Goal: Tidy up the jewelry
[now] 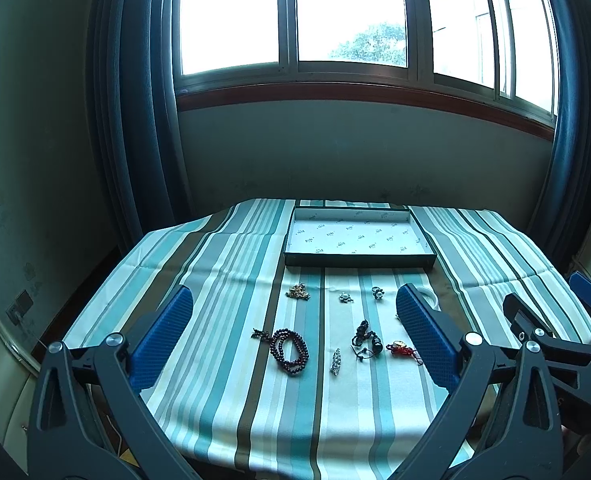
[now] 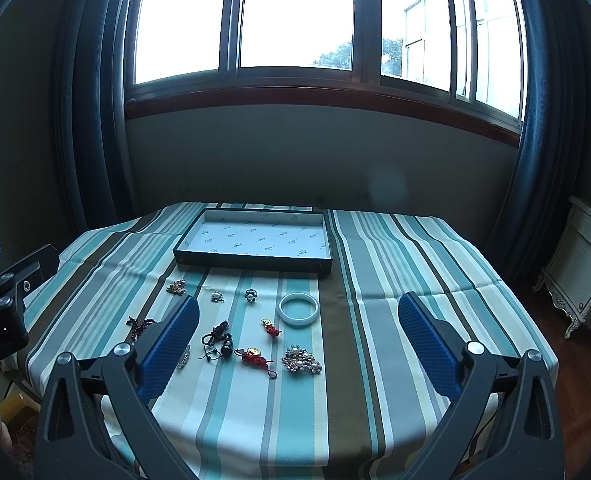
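A shallow dark tray (image 1: 359, 261) (image 2: 251, 266) with a white patterned lining sits at the far middle of the striped cloth. In front of it lie loose pieces: a dark bead bracelet (image 1: 289, 346), a black cord knot (image 1: 365, 340) (image 2: 217, 340), a red knot charm (image 1: 403, 349) (image 2: 253, 356), a pearl ring (image 1: 377, 293) (image 2: 250, 295), a white bangle (image 2: 298, 309) and a pearl cluster brooch (image 2: 301, 362). My left gripper (image 1: 294, 300) hovers open above the near pieces, holding nothing. My right gripper (image 2: 298, 304) is open and empty too, to the right of the left one.
The striped tablecloth (image 1: 235, 400) covers a table below a window, with dark curtains (image 1: 135, 120) on both sides. A gold piece (image 1: 298, 292) and a small silver flower (image 1: 345, 297) lie near the tray. A white cabinet (image 2: 583, 264) stands at the right.
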